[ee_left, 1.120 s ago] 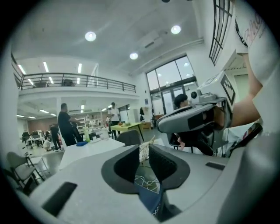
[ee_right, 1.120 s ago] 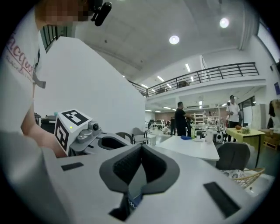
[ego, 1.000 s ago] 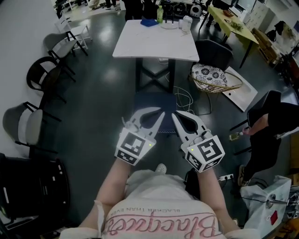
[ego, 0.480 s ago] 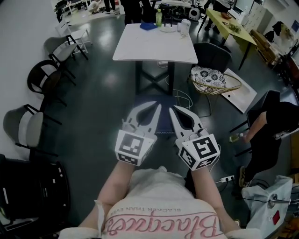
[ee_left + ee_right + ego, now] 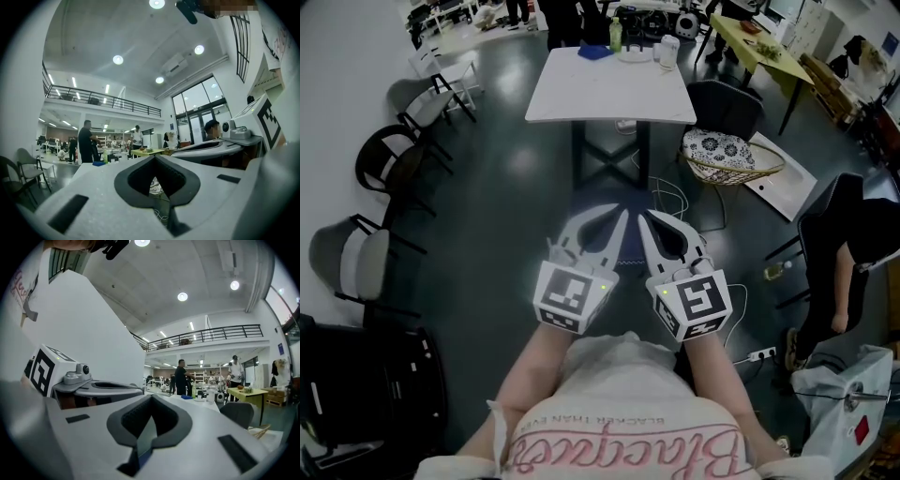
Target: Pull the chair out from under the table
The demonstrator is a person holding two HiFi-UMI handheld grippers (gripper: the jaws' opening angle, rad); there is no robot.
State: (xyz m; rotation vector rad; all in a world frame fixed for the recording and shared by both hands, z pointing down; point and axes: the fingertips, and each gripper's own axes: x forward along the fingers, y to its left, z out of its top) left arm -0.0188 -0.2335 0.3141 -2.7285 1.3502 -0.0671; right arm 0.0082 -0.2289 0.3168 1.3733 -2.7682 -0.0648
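The room is a big open workshop with a dark, shiny floor (image 5: 506,206). In the head view a white desk (image 5: 609,89) stands in the middle, with a green bottle (image 5: 620,31) at the desk's far edge. The chair (image 5: 605,199), its seat dark blue, stands on the near side of the desk, just out from the desk's cross-shaped foot; whether any of it lies beneath the top cannot be told. The left hand-held gripper (image 5: 619,223) and right hand-held gripper (image 5: 649,223) hang side by side further out on that near side. Their tips point at the desk and overlap the seat in the picture, jaws together and nothing in them. A basket (image 5: 731,155) lies right of the desk, and spare seats (image 5: 384,159) stand left of it. In the left gripper view the jaws meet at the tips with nothing clamped, and people (image 5: 86,140) stand beyond the desk. In the right gripper view the jaws are likewise closed and empty, with the desk top ahead of them.
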